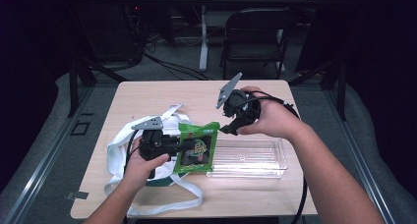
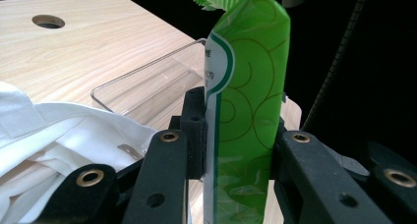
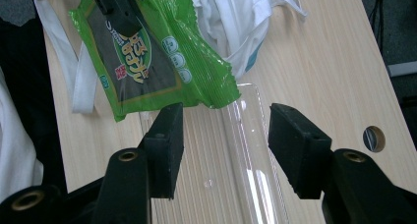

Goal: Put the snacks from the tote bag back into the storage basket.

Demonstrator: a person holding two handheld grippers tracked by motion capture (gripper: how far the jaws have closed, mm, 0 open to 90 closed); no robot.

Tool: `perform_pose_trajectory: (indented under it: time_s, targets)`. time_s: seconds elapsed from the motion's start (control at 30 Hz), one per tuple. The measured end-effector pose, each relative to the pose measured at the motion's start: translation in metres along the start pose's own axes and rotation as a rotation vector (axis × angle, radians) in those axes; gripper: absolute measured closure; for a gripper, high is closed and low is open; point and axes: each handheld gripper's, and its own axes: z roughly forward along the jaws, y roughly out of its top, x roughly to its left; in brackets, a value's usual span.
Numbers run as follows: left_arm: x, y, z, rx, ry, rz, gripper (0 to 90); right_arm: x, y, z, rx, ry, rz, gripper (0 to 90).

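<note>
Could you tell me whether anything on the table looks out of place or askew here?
Little stands out. The white cloth bag lies crumpled with its straps spilling past the table's near edge. The green snack packet, clamped in the left tool, hangs tilted beside the clear tray.

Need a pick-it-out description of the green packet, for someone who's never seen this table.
Start at the light wooden table. Near its middle lies a clear plastic tray, and at the tray's left end, beside a crumpled white cloth bag, the left tongs are shut on the green snack packet, holding it up. It is the sole green thing there, glossy with a dark printed panel.
</note>
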Motion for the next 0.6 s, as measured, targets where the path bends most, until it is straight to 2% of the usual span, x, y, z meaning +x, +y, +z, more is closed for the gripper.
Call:
perform_pose_trajectory:
  time_s: [0.1,0.17,0.6]
  targets:
    - [-0.001,0.0,0.002,0.003,-0.003,0.0,73.3,0.001,0.002,0.001,-0.006,0.009,0.0,47.7]
    - [-0.001,0.0,0.003,0.004,-0.006,0.001,73.3,0.002,0.005,0.002,0.009,0.015,-0.02,47.6]
    - [-0.005,0.0,0.005,0.004,-0.023,0.013,73.3,0.009,0.03,0.015,0.021,0.048,-0.08,44.3]
